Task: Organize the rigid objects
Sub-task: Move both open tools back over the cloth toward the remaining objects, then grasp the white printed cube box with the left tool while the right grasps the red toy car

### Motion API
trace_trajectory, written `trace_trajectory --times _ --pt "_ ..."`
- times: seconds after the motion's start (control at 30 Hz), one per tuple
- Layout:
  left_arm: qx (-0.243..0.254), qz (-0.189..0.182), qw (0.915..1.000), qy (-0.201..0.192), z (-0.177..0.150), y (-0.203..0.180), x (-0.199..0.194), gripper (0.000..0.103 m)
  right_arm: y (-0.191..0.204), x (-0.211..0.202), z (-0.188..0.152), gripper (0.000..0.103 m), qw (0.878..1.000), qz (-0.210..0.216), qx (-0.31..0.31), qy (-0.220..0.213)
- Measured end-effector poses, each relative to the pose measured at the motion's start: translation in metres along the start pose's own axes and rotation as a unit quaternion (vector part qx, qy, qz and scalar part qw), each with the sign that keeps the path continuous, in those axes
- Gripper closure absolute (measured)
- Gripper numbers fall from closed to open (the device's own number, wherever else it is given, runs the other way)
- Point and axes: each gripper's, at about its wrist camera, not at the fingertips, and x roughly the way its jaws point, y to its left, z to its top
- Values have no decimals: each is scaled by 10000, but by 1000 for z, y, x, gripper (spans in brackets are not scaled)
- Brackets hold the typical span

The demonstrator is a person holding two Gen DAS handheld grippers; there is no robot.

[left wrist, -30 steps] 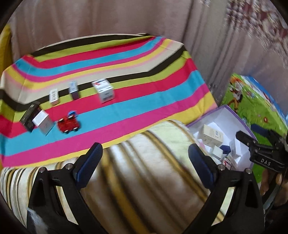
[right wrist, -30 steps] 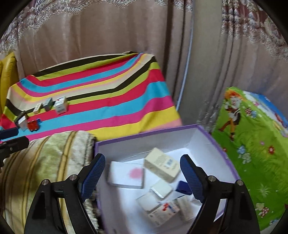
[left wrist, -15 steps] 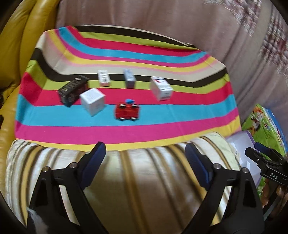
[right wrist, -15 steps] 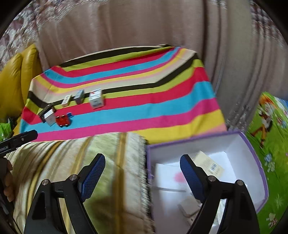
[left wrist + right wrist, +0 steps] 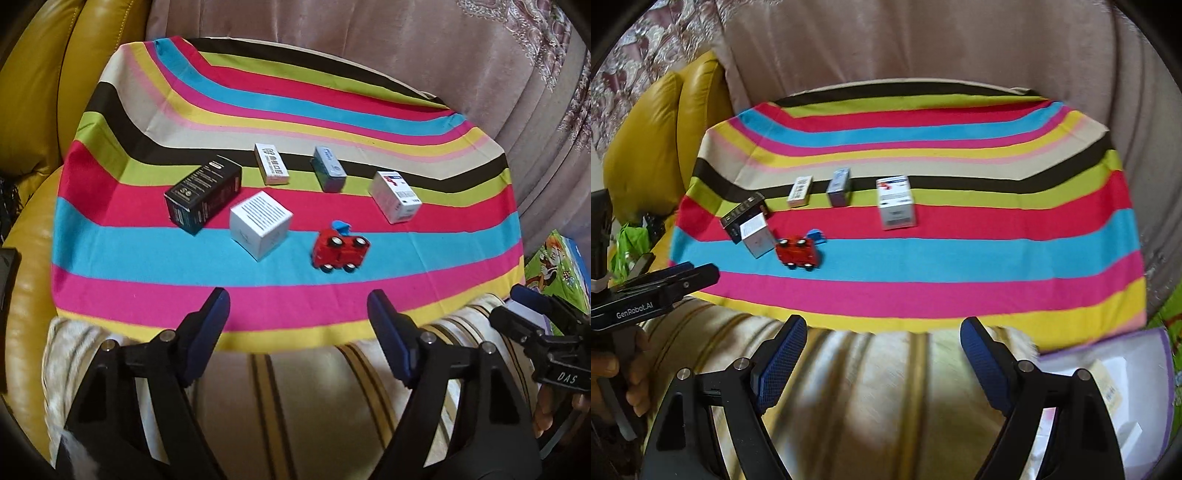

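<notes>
On the striped cloth (image 5: pixel 147 254) lie a black box (image 5: pixel 203 194), a white cube box (image 5: pixel 260 223), a red toy car (image 5: pixel 340 251), a small white box (image 5: pixel 271 163), a grey-blue box (image 5: pixel 328 173) and a white box with red print (image 5: pixel 395 195). My left gripper (image 5: pixel 297 325) is open and empty, near the cloth's front edge, short of the car. My right gripper (image 5: pixel 882 354) is open and empty above a beige striped blanket (image 5: pixel 871 387). The car (image 5: pixel 798 253) and the printed box (image 5: pixel 897 201) also show in the right wrist view.
A purple-rimmed white storage box (image 5: pixel 1137 387) holding several small boxes sits at the lower right. A yellow leather sofa (image 5: pixel 37 92) borders the cloth on the left, curtains (image 5: pixel 923 40) behind. A green cartoon mat (image 5: pixel 554 266) lies to the right.
Both grippers swung left, away from the storage box toward the striped cloth. The left gripper has come closer to the objects. Both stay open and empty.
</notes>
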Motion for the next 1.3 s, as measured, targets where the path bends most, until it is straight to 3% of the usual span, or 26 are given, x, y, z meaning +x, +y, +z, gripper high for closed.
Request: trace_trajectory --times 0.23,0.67,0.87,1.0,1.3 --pt "98 63 9999 117 23 15 21 30 20 36 17 17 9995 124 -141 257" --pt "686 -1 9970 359 57 17 69 30 62 84 34 17 9966 132 -610 535" --pt "510 -263 9964 628 59 28 89 31 63 98 34 17 9960 148 -546 695" --pt "481 -365 9960 661 54 30 89 46 67 105 37 17 9954 209 -553 752" --pt "618 -229 9957 655 48 24 90 51 74 122 45 17 9951 214 -481 836"
